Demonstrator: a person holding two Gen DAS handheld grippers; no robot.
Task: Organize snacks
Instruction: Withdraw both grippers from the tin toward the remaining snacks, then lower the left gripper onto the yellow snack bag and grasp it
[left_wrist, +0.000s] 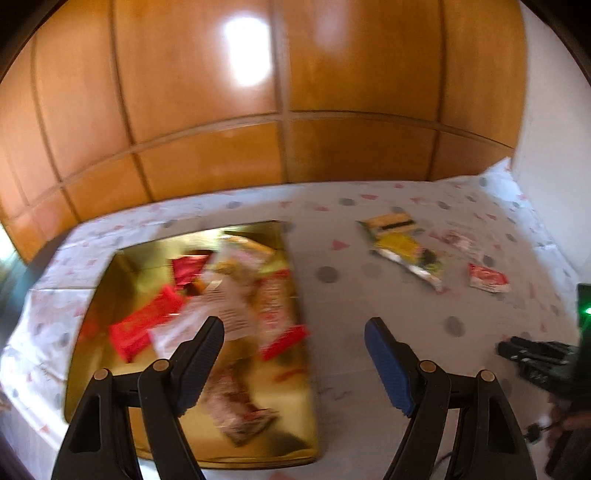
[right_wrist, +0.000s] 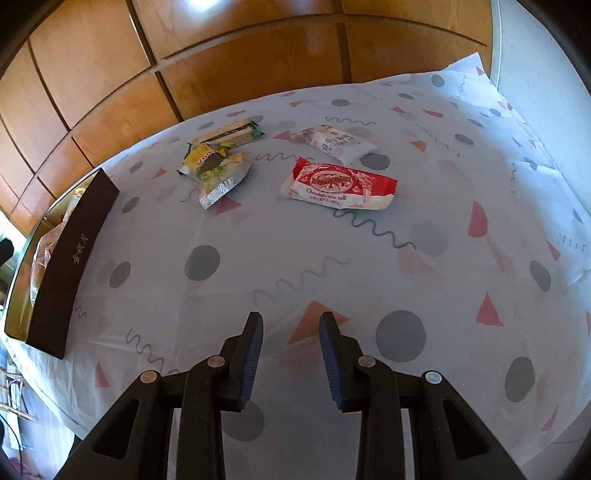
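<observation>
A gold-lined box (left_wrist: 110, 291) holds several red and pale snack packets (left_wrist: 144, 328); in the right wrist view it shows as a dark-sided box (right_wrist: 70, 258) at the left. My left gripper (left_wrist: 295, 328) is open and empty above the box's right edge. On the patterned cloth lie yellow snack packets (right_wrist: 214, 166), a red-and-white chocolate roll packet (right_wrist: 338, 184) and a pale packet (right_wrist: 336, 142). They also show in the left wrist view: yellow packets (left_wrist: 402, 243), red-and-white packet (left_wrist: 487, 277). My right gripper (right_wrist: 291, 325) is open and empty, well short of the packets.
A wooden panelled wall (right_wrist: 221, 55) runs behind the table. The cloth (right_wrist: 406, 258) with dots and triangles covers the table. The right gripper's body (left_wrist: 535, 354) sits at the right edge of the left wrist view.
</observation>
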